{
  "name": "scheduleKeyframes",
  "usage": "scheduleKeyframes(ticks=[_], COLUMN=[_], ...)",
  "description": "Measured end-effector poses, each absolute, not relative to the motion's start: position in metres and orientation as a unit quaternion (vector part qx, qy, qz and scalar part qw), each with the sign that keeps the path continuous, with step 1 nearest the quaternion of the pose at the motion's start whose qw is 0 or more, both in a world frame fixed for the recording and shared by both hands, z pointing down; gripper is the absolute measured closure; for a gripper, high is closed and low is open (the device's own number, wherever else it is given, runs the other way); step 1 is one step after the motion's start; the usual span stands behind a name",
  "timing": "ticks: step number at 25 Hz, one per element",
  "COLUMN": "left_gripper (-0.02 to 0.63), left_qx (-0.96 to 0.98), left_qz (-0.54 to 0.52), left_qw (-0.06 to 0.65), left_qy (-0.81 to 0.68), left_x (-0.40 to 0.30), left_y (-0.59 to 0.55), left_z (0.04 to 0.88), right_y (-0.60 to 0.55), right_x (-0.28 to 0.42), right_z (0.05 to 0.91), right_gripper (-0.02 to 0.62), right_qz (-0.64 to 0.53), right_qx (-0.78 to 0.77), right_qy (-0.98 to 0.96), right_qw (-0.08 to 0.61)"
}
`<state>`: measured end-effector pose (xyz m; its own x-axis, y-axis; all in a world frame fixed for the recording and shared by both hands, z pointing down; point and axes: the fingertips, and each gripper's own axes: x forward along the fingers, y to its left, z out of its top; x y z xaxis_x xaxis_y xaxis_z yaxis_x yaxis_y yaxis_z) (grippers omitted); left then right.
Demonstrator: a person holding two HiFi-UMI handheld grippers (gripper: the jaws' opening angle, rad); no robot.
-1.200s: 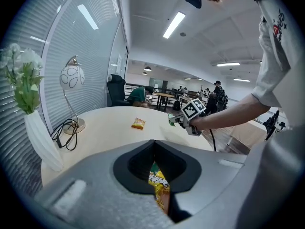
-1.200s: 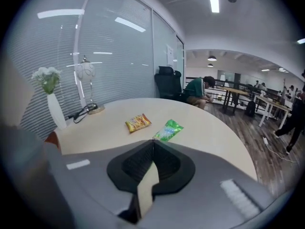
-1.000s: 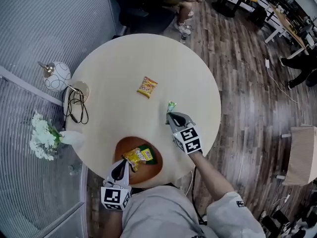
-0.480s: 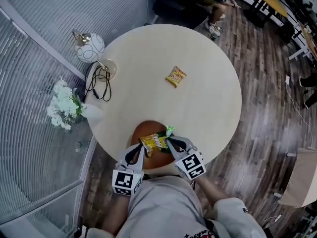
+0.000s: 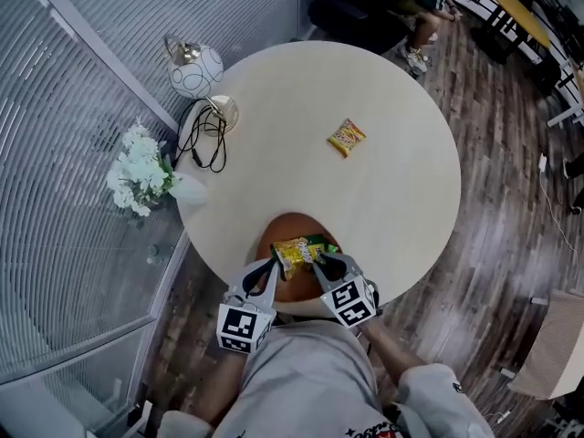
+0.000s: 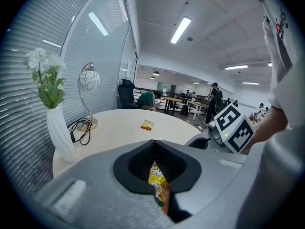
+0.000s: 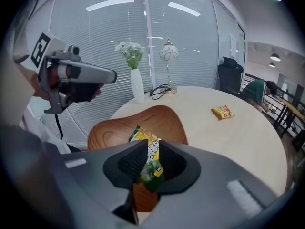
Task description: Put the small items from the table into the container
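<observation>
Opening over the wooden bowl [image 7: 162, 118] on the counter [image 7: 228, 147]
My right tool [image 7: 152, 142] is opening, with the green packet [image 7: 151, 171] between its jaws; my left tool [image 6: 154, 141] is closed, near the rim.

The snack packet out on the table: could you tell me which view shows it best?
Head view: the snack packet lies whole, seen from above on the table. The right gripper view shows it slanted, the left gripper view small and far off.
</observation>
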<state>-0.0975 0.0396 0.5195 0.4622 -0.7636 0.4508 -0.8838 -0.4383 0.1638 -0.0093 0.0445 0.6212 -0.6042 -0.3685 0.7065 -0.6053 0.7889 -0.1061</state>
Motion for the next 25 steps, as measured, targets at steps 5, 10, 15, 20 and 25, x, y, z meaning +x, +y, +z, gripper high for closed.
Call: scheduleKeyframes(ticks=[5,10,15,20,25], left_gripper=[0.618,0.618,0.620,0.621,0.618], left_qx=[0.829,0.826,0.826,0.823,0.824], left_qz=[0.147,0.140,0.146,0.165,0.167], left_qw=[0.181,0.182,0.182,0.190,0.201], left_qy=[-0.509,-0.515,-0.513,-0.509,-0.503], left_x=[-0.097,-0.098,-0.099,-0.102,-0.099], left_y=[0.035,0.034,0.029,0.028,0.029], left_z=[0.521,0.520,0.521,0.528,0.532], right_y=[0.031,0.012,-0.022,-0.068,-0.117], right_x=[-0.007,-0.005,0.009,0.019,0.036], right_z=[0.593,0.553,0.536,0.545,0.570], right_gripper=[0.550,0.592,0.592,0.592,0.592], right_qz=[0.156,0.138,0.118,0.127,0.158], right_qx=[0.292,0.336,0.382,0.411,0.443], right_qy=[-0.896,-0.910,-0.903,-0.890,-0.864], right_qw=[0.295,0.200,0.157,0.149,0.181])
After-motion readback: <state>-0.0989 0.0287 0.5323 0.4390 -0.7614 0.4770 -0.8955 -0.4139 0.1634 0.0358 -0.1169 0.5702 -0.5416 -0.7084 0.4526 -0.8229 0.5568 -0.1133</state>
